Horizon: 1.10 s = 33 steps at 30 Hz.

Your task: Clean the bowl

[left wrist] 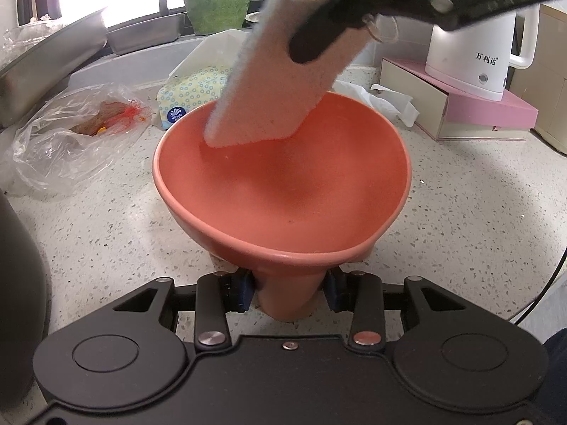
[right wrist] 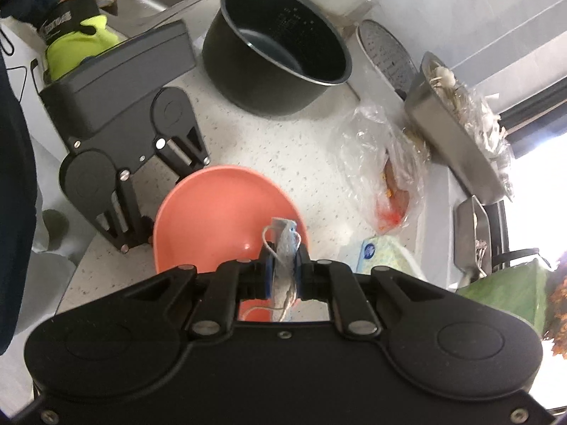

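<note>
Two grippers are engaged on one bowl (left wrist: 283, 180). Left gripper (left wrist: 288, 292) has its jaws partly closed, the blue pads clamped against either side of the bowl's narrow foot, holding the coral-coloured bowl tilted above the speckled countertop (left wrist: 460, 219). Right gripper (right wrist: 283, 276) has its jaws drawn nearly together, pinching a flat scouring pad (left wrist: 280, 78) with a pale blue edge; a loop of string hangs from the pad. From the left wrist view, the pad's lower end reaches inside the bowl, against the far inner wall. A hand in a yellow-green glove (right wrist: 78, 42) grasps the left gripper's handle. Nearby stand a black pot (right wrist: 280, 53), a tissue pack (left wrist: 191, 95) and a white kettle (left wrist: 471, 53).
</note>
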Each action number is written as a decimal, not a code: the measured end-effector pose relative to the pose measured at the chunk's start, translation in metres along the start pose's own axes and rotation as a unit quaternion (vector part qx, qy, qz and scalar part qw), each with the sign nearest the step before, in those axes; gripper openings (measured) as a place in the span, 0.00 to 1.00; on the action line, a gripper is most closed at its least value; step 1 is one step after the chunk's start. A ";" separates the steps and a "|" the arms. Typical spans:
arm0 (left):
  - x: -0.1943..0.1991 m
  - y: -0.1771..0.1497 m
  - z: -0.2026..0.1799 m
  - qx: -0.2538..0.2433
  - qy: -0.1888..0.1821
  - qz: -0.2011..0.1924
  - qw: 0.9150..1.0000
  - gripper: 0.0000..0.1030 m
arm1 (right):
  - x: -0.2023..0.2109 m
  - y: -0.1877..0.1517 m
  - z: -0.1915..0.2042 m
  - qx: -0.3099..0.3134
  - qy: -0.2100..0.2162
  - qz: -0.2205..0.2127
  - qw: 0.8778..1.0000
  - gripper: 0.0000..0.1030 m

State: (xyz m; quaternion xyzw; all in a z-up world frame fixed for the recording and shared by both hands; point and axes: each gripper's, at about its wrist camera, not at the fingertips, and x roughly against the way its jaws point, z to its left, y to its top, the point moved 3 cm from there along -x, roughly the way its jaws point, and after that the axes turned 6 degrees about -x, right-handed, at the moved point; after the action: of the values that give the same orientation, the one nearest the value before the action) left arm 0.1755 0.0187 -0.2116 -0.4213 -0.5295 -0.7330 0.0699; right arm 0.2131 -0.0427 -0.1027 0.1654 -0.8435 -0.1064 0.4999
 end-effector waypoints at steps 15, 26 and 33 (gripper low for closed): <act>-0.002 0.000 0.001 -0.001 -0.004 -0.002 1.000 0.37 | 0.033 -0.010 0.041 -0.005 0.067 0.003 0.998 0.12; -0.003 0.001 0.001 -0.005 -0.006 0.001 1.000 0.37 | 0.051 0.029 0.036 0.030 0.035 -0.060 0.997 0.12; -0.002 0.001 0.000 -0.002 -0.007 0.000 1.000 0.37 | 0.045 0.045 0.010 0.057 0.012 -0.064 0.996 0.12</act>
State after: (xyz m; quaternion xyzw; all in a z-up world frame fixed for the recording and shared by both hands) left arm 0.1768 0.0179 -0.2123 -0.4262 -0.5283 -0.7314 0.0653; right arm 0.1764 -0.0178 -0.0557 0.2489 -0.8299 -0.0882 0.4915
